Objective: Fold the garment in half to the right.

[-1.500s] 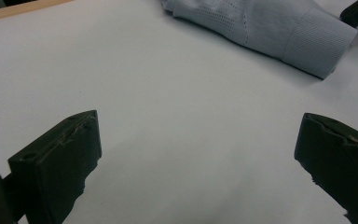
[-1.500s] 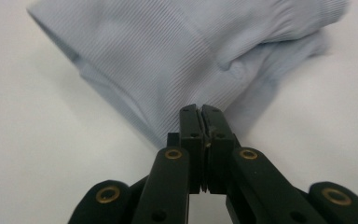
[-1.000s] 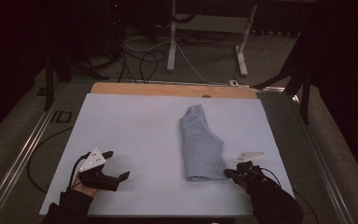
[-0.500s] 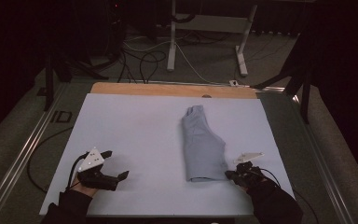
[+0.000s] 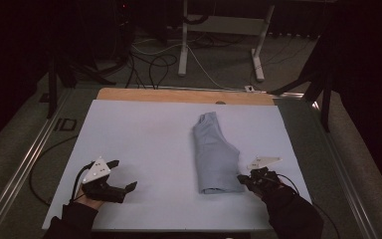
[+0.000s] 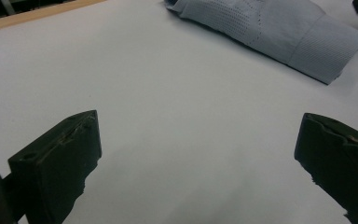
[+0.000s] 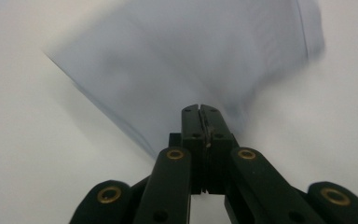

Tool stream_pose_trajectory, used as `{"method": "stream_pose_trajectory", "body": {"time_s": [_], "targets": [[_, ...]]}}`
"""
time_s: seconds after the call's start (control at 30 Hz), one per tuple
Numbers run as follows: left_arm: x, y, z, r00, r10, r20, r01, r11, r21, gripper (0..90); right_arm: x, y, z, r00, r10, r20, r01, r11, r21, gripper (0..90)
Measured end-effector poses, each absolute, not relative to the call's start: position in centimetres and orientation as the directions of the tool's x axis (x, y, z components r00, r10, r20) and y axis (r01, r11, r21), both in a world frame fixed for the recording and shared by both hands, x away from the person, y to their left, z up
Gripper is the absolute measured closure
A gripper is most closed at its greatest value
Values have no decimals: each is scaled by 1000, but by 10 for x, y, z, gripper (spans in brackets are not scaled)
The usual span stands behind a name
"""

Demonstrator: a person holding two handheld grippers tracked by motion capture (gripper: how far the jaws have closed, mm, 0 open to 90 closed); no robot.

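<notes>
Fingers (image 7: 192,122) of the right gripper (image 5: 242,179) are pressed flat together with no gap between them, their tips at the near right corner of the folded cloth (image 5: 214,154); whether a fold of fabric is pinched between them cannot be told, since the right gripper view is blurred just where the tips meet the cloth. On the left gripper (image 5: 122,175) the fingers (image 6: 58,161) stand wide apart and hold nothing, with bare white surface between them. The folded cloth, pale blue-grey, lies as a long narrow bundle on the white sheet (image 5: 144,134) that covers the desk (image 5: 179,94), its narrower end pointing away from the person and its broader, squared end toward them. The left gripper hovers or rests well to the left of the cloth, level with its near end, and apart from it. Seen from the left gripper, the cloth (image 6: 279,32) shows a fine ribbed or dotted weave and a hemmed edge. Each gripper carries a grey three-cornered plate; the right one sits just right of the cloth's near end.
</notes>
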State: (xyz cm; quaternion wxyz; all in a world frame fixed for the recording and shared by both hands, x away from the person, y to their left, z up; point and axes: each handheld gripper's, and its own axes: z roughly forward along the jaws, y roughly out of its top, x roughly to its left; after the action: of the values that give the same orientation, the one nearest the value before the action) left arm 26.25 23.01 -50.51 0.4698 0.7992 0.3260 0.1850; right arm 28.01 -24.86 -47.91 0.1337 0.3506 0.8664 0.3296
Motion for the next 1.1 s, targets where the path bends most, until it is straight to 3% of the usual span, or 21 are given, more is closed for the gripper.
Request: {"method": "stream_pose_trajectory", "body": {"time_s": [0.23,0.43,0.67,1.1], "targets": [[263,230,-506,719,695,-11,348,-346,871,17,294,-212,-459,-814,581,12,415,566,712,900],[264,231,-507,718,695,-18,352,-341,871,17,303,-183,-465,-869,496,-3,341,602,722,900],[263,233,-506,717,696,-19,351,-337,874,17,313,-176,-495,-870,491,37,388,637,666,900],[263,232,-508,723,691,-18,350,-344,871,17,307,-168,-519,-900,432,46,365,694,621,900]]}}
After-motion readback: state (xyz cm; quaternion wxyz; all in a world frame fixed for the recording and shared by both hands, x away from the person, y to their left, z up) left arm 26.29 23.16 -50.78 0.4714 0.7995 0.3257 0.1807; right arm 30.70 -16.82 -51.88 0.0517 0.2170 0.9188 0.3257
